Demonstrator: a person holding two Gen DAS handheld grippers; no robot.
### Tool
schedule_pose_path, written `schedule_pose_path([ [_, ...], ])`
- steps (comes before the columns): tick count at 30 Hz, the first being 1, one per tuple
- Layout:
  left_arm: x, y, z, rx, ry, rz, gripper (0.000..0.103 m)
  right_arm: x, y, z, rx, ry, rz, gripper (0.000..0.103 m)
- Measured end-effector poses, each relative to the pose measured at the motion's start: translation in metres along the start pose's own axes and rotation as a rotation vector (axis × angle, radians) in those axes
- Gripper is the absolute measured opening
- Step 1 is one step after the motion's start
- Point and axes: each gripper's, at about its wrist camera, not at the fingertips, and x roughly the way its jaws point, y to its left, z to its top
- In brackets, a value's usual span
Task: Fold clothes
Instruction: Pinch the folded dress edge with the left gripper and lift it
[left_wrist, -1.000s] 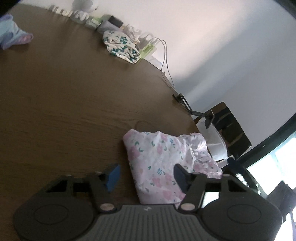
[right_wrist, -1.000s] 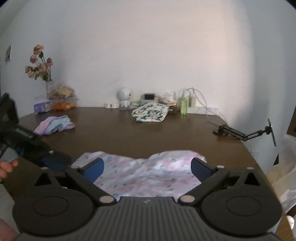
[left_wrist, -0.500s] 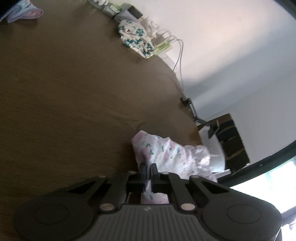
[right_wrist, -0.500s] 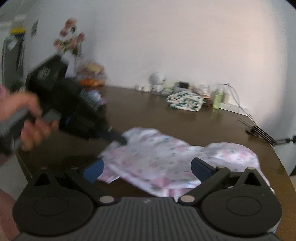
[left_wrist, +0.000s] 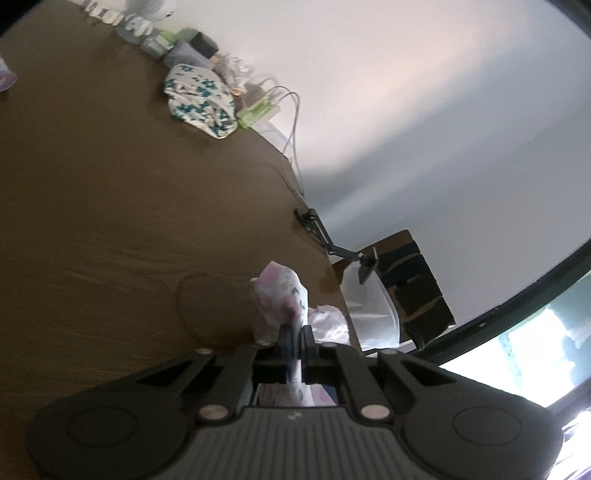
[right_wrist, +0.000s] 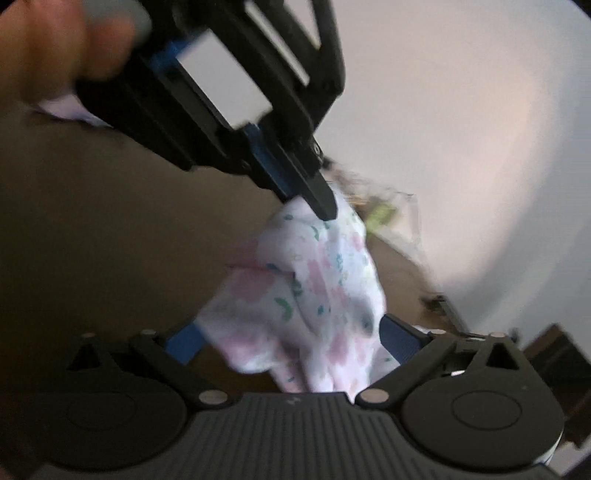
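blurred floral garment, lower end hidden

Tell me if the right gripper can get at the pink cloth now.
Probably yes. The pink cloth, pinched by the left gripper, hangs between the right gripper's closing jaws with nothing in the way; its pads don't press yet.

Pink-flowered white garment, crumpled, one corner lifted off the brown table, the rest hanging bunched.

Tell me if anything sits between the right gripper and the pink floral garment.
Nothing visible does. The pink floral garment already hangs between the closing jaws of the right gripper, pads not yet pressing. The left gripper is shut on its upper edge, clear of that gap.
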Motion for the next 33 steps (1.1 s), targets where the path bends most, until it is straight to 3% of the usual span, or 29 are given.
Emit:
schedule_pose_path([
  [1, 0.0, -0.002, -0.001, 0.001, 0.0, -0.004, 0.003, 0.003, 0.0, 0.001, 0.013, 0.015, -0.016, 0.08],
  [2, -0.001, -0.004, -0.002, 0.005, -0.002, -0.006, 0.003, 0.006, -0.001, 0.002, 0.028, 0.029, -0.03, 0.051],
  [3, -0.002, -0.005, -0.003, 0.009, -0.003, -0.009, 0.003, 0.007, -0.005, 0.003, 0.068, 0.037, -0.016, 0.028],
  [4, -0.003, -0.006, -0.004, 0.013, -0.005, -0.011, 0.002, 0.007, -0.011, 0.003, 0.109, 0.043, 0.003, 0.019],
  [6, -0.011, -0.011, -0.005, 0.036, -0.025, -0.035, 0.002, 0.002, -0.026, 0.003, 0.22, 0.035, 0.06, 0.014],
  [7, -0.017, -0.014, -0.006, 0.052, -0.039, -0.058, 0.004, -0.002, -0.037, 0.002, 0.302, 0.028, 0.113, 0.012],
  [9, -0.031, -0.02, -0.006, 0.083, -0.067, -0.104, 0.024, -0.01, -0.063, -0.001, 0.492, 0.015, 0.257, 0.01],
  [11, -0.048, -0.028, -0.008, 0.152, -0.117, -0.114, 0.041, -0.017, -0.087, -0.008, 0.664, -0.018, 0.352, 0.01],
  [12, -0.055, -0.031, -0.009, 0.189, -0.145, -0.097, 0.043, -0.021, -0.099, -0.012, 0.748, -0.036, 0.398, 0.01],
  [15, -0.064, -0.035, -0.01, 0.26, -0.189, -0.052, 0.044, -0.021, -0.134, -0.034, 0.993, -0.079, 0.498, 0.01],
  [20, -0.037, -0.032, -0.007, 0.255, -0.12, -0.058, 0.044, 0.006, -0.175, -0.088, 1.401, -0.04, 0.657, 0.01],
  [26, 0.015, -0.042, -0.016, 0.379, -0.041, -0.049, 0.043, 0.018, -0.186, -0.123, 1.558, 0.0, 0.658, 0.01],
  [33, 0.071, -0.046, -0.026, 0.483, -0.007, 0.01, 0.016, 0.036, -0.19, -0.151, 1.679, 0.071, 0.706, 0.01],
])
